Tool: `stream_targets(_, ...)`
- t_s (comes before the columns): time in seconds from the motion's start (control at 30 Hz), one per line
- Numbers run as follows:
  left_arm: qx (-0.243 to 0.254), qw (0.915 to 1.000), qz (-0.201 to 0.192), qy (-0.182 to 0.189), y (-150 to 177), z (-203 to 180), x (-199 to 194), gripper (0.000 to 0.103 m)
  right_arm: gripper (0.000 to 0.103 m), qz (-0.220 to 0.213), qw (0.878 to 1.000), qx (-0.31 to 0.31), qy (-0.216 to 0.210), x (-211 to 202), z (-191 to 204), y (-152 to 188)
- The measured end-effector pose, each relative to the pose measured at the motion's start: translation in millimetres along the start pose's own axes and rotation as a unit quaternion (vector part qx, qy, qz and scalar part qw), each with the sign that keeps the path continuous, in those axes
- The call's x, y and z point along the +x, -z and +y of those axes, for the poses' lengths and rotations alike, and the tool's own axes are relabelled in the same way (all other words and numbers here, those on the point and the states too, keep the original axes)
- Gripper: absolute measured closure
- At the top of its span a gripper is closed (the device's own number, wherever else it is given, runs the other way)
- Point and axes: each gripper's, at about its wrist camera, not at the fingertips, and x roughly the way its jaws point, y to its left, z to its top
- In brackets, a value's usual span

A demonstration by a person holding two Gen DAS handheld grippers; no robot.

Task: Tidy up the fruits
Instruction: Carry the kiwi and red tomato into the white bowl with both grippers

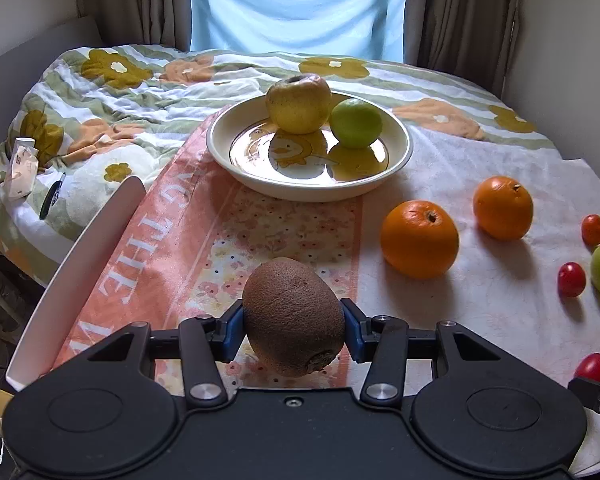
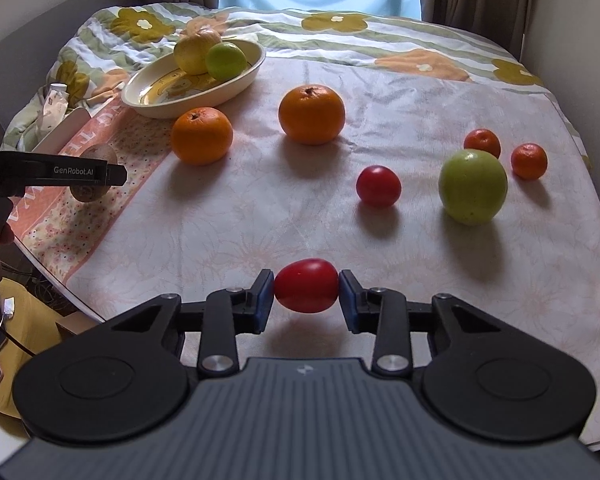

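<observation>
The kiwi (image 1: 294,316) sat clamped between the blue pads of the left gripper (image 1: 294,322), lifted clear of the pink printed cloth (image 1: 172,248) below it. The right gripper (image 2: 307,294) was clamped on a red tomato (image 2: 307,286), its pads pressing both ends of the fruit, which cast a shadow on the pale tablecloth (image 2: 260,208) underneath. Beyond the kiwi stood a cream bowl (image 1: 224,148) holding a yellow apple (image 1: 298,103) and a green lime (image 1: 356,123), the two touching at the far side of the bowl. To the right of the bowl two oranges (image 1: 419,239) lay on the tablecloth near each other but apart. Farther right, in the right wrist view, a second red tomato (image 2: 378,186) lay just beside a green apple (image 2: 473,187), with two small tangerines (image 2: 482,143) behind the apple. A floral quilt (image 1: 100,92) covered the surface behind the cloths, and brown curtains (image 1: 460,12) framed a bright window (image 1: 300,4) at the back.
</observation>
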Motion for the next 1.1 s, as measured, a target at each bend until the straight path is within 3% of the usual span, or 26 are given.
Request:
stream_targets(0.3,-0.014,0.9996,-0.023,0.008,-10.6,-6.9,-31.4,0.050,0.053,-0.020,1.000,-0.012,-0.014,-14.6,3.6,-20.9)
stream_targets(0.67,-0.023,0.9979,-0.060,0.004,-40.8,-4.5,-74.5,0.050,0.053,-0.052,0.997,-0.036,-0.041,-40.1,6.9,-70.9)
stream_targets(1.1,0.001,0.9970,-0.074,0.023,-98.1,26.1,-54.8,0.050,0.053,-0.081,0.995,-0.029,-0.041,-15.9,41.8,-146.7)
